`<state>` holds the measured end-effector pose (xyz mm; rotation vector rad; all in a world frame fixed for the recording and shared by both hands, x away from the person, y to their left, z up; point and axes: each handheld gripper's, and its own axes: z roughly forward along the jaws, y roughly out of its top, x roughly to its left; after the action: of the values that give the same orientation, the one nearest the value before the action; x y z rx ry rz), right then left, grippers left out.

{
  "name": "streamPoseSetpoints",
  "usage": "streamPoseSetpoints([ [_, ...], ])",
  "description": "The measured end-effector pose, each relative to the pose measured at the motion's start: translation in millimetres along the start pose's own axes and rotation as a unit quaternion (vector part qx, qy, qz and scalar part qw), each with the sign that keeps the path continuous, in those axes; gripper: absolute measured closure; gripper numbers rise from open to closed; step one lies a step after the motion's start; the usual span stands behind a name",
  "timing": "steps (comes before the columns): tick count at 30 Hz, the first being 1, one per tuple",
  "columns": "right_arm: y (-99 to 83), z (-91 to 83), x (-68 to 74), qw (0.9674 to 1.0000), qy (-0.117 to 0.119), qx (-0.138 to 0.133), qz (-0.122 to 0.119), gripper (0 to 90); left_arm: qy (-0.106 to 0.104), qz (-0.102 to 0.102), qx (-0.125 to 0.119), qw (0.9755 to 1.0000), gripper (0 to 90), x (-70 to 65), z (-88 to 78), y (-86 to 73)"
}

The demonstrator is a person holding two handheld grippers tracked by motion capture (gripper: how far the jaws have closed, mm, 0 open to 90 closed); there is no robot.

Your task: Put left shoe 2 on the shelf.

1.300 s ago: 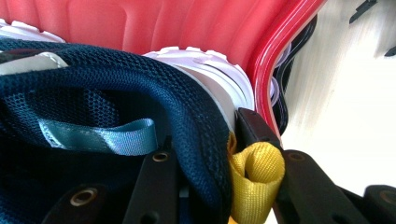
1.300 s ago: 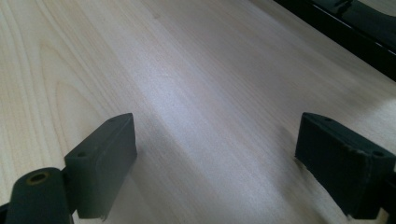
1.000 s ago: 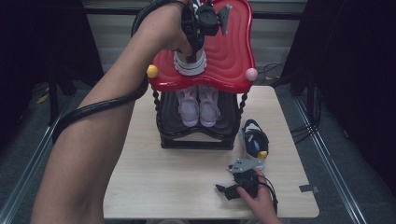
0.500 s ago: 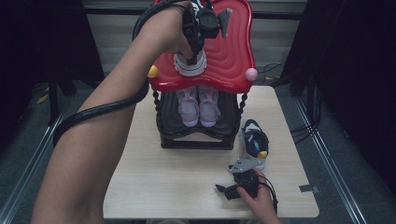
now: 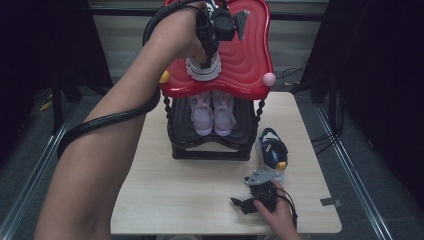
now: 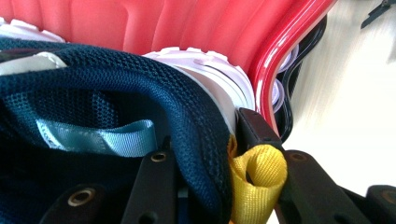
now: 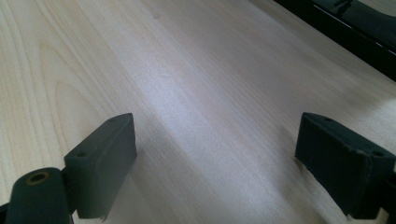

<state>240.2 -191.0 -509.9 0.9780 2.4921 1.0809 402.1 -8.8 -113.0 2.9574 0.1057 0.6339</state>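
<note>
Near me, my right gripper [image 5: 248, 204] rests on the table [image 5: 190, 190] with jaws wide apart, holding nothing. Just beyond it lies one dark blue shoe [image 5: 273, 151]. Two pale shoes [image 5: 213, 112] stand on the lower shelf of the rack [image 5: 210, 145]. Farthest, my left gripper [image 5: 209, 57] is closed on the collar of one white-soled shoe [image 5: 202, 70] on the red top [image 5: 245, 60].
</note>
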Motion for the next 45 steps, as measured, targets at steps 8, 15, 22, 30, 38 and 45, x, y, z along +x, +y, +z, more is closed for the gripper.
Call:
streamPoseSetpoints([
  [8,0.0,0.0,0.0,1.0000,0.000,0.000,0.000,11.6,0.005,-0.009,-0.004,0.9999,69.2,1.7,1.1,-0.5],
  [15,0.0,0.0,0.0,1.0000,0.000,0.000,0.000,11.6,0.002,-0.004,-0.003,1.0000,68.9,1.2,1.4,-2.0],
  [22,0.0,0.0,0.0,1.0000,0.000,0.000,0.000,11.6,0.009,-0.003,0.000,1.0000,65.8,1.2,-1.0,-1.3],
  [30,0.0,0.0,0.0,1.0000,0.000,0.000,0.000,11.6,0.013,-0.008,-0.004,0.9999,59.4,2.5,-3.3,-1.6],
  [38,0.0,0.0,0.0,1.0000,0.000,0.000,0.000,11.6,0.013,-0.021,-0.012,0.9996,50.7,4.7,-4.4,-2.9],
  [45,0.0,0.0,0.0,1.0000,0.000,0.000,0.000,11.6,0.017,-0.026,-0.013,0.9994,44.2,6.7,-7.3,-3.5],
])
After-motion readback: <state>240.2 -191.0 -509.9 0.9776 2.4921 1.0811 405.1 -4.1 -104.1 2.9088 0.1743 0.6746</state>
